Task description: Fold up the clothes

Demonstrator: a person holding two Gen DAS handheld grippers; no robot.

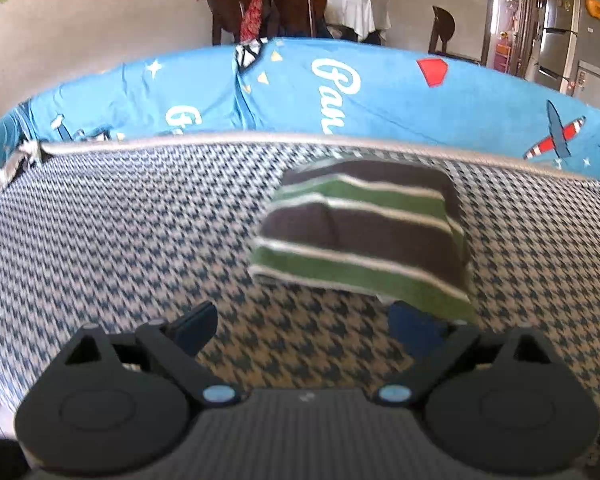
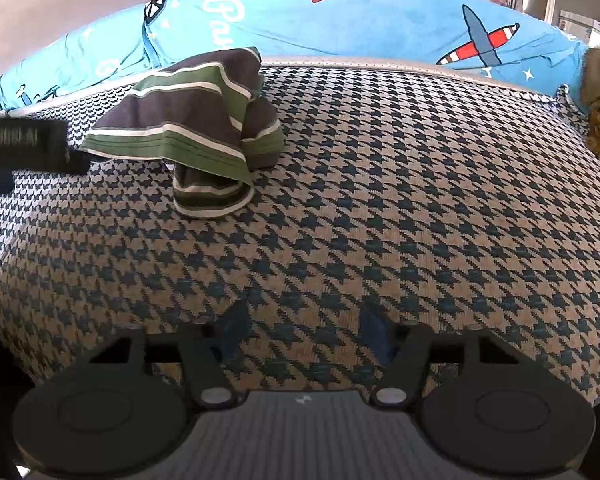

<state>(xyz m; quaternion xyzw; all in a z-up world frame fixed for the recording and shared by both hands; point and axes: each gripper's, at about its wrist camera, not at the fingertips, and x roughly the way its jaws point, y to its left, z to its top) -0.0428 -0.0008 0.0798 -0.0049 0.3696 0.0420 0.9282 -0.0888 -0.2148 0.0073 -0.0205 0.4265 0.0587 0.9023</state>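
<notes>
Dark blue pads tip both tools, and neither pair grips anything. The left gripper (image 1: 304, 330) stands spread wide over the houndstooth cover (image 1: 120, 240), its pads far apart with only bare patterned cloth between them; its right-hand pad sits just below the near corner of the striped garment (image 1: 364, 228), and whether it touches the cloth cannot be told. The right gripper (image 2: 306, 334) has its pads set at a middling gap, apart from each other, hovering over bare houndstooth cover (image 2: 380, 200) and gripping nothing.

The striped garment (image 2: 192, 120), in grey, green and white bands, lies folded into a thick bundle on the far part of the cover, close to the blue printed sheet (image 1: 380, 88) that runs along the back edge. In the left wrist view it sits just ahead and to the right of the pads. In the right wrist view it lies well ahead and to the left, with a rumpled fold hanging down at its near side, and the black body of the left gripper (image 2: 24, 148) just beside its left edge.
</notes>
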